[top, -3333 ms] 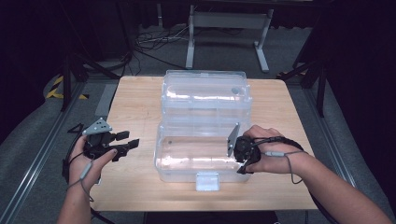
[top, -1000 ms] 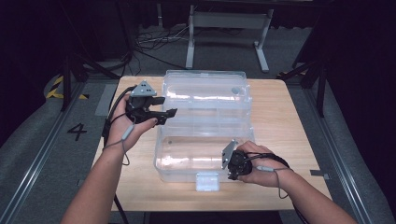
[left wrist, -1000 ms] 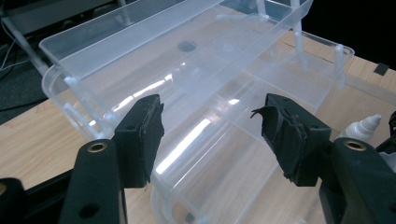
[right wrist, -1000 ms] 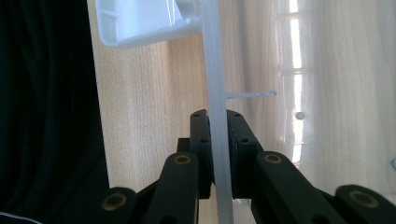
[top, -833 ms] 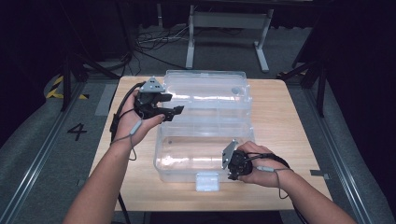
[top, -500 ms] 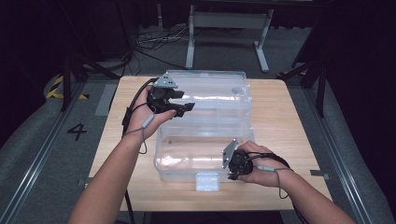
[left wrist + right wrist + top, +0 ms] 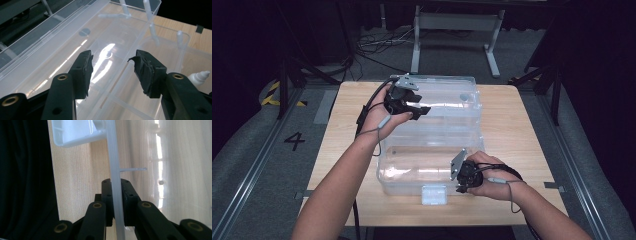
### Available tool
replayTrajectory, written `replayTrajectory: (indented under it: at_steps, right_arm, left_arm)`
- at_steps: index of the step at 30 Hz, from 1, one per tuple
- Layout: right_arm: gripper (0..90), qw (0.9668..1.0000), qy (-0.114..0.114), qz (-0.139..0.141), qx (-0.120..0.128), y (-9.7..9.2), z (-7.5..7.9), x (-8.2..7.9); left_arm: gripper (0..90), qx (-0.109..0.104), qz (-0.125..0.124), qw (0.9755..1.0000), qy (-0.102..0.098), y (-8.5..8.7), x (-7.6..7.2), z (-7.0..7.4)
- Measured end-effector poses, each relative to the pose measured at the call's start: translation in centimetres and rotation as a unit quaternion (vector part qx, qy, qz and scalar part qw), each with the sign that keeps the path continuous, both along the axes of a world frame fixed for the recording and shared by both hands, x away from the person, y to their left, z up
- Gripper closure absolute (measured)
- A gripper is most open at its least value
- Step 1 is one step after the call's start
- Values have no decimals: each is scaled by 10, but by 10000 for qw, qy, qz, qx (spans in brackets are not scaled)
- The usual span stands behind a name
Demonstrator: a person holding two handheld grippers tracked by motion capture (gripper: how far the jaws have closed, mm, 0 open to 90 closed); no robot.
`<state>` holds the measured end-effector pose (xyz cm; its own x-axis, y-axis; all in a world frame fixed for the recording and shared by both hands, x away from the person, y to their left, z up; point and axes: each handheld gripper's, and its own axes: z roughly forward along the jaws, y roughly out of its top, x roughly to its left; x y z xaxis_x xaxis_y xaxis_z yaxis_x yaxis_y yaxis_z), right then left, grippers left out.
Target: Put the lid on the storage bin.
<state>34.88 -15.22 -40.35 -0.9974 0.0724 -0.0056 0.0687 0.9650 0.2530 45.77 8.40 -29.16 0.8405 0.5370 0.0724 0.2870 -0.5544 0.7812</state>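
**Clear box open on the table, one gripper clamped on its rim**

A wooden table (image 7: 522, 125) carried a clear plastic box (image 7: 427, 165), which lay open at its middle with the lid (image 7: 447, 97) folded back toward the far side. The right gripper (image 7: 460, 176) sat at the box's near right corner, jaws closed on the rim. The left gripper (image 7: 418, 111) hovered over the lid's left part; its jaws had just been closing, yet stood apart with nothing between them.
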Motion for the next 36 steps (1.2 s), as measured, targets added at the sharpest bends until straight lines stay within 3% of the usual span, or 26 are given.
replayTrajectory:
  at_steps: [8,12,17,22,23,28,36]
  right_arm:
    - [833,10000,-12,3,18,-1,0,0]
    - [833,10000,-3,1,35,-2,0,0]
    - [833,10000,12,-23,67,-2,0,0]
    - [833,10000,18,-28,81,-3,0,0]
    - [833,10000,19,-24,75,-3,0,0]
    - [832,10000,30,-36,71,-2,0,0]
    - [831,9999,51,-46,86,-3,-1,1]
  left_arm:
    - [493,281,-382,9989,71,-16,12,-3]
    - [499,260,-468,9985,108,-20,15,-5]
    - [540,193,-685,9969,337,-25,22,-10]
    - [641,377,-820,9943,567,-29,25,-14]
    - [666,422,-843,9933,662,-30,26,-15]
    - [723,506,-753,9936,676,-32,25,-15]
    - [800,577,-865,9919,724,-33,26,-13]
